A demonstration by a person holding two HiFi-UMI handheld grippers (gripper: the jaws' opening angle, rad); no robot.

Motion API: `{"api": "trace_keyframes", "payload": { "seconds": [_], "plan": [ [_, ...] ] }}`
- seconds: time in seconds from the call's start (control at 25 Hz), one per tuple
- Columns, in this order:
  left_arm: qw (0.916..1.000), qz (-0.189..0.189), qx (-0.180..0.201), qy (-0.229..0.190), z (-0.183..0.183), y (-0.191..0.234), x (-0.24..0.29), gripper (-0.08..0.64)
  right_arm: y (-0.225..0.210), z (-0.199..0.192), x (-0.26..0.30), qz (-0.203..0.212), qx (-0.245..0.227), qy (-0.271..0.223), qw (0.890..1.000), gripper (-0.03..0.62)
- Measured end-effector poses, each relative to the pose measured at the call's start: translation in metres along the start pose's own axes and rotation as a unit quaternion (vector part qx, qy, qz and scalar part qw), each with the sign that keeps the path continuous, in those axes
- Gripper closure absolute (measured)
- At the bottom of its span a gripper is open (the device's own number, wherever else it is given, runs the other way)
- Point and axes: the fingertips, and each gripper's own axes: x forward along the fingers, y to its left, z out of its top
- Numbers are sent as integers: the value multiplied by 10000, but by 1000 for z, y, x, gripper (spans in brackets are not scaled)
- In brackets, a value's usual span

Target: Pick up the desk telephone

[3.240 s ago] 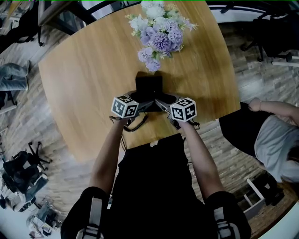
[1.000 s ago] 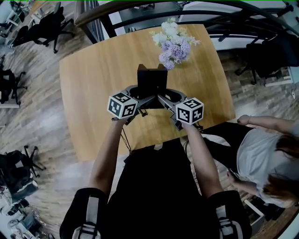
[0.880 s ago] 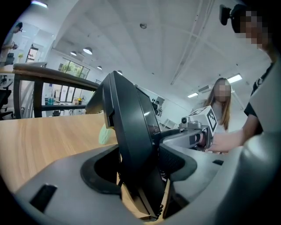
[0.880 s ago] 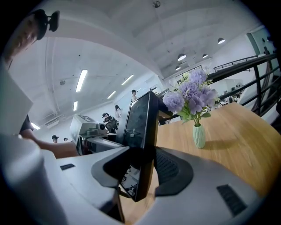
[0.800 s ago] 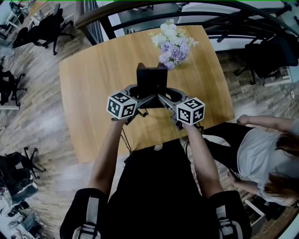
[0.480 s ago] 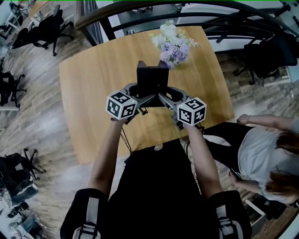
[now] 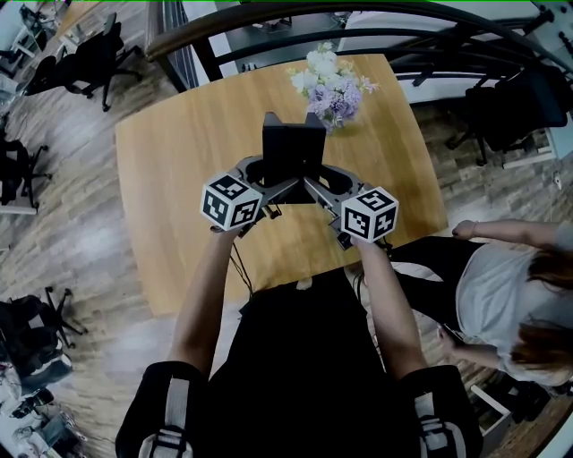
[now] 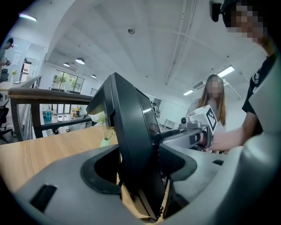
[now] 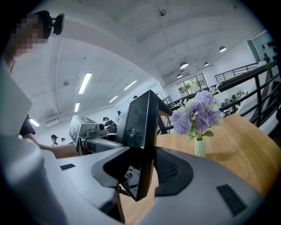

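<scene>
The black desk telephone [image 7: 293, 150] hangs tilted in the air over the wooden table [image 7: 179, 170], gripped from both sides. My left gripper [image 7: 269, 182] is shut on its left edge and my right gripper [image 7: 316, 183] on its right edge. In the left gripper view the telephone [image 8: 131, 140] stands slanted between the jaws of the left gripper [image 8: 140, 169], its underside towards the camera. The right gripper view shows the telephone [image 9: 139, 127] edge-on, its keypad face showing, clamped in the right gripper [image 9: 142, 169]. A dark cord [image 7: 240, 261] trails down from it.
A vase of purple and white flowers [image 7: 329, 82] stands at the table's far side, just beyond the telephone. A seated person [image 7: 506, 286] is at the right, close to the table's corner. Office chairs [image 7: 85, 54] and a dark railing [image 7: 206, 27] lie further off.
Three seconds ago the telephone was down at the table top; now both grippers hold it up in the air. Over the last second it has risen slightly.
</scene>
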Motion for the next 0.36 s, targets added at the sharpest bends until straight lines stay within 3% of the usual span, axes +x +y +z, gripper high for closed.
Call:
{"api": "trace_keyframes", "payload": {
  "seconds": [0.36],
  "plan": [
    [10000, 21, -17, -90, 4, -3, -6, 268, 6, 3, -2, 21, -50, -35, 10000, 414]
  ]
}}
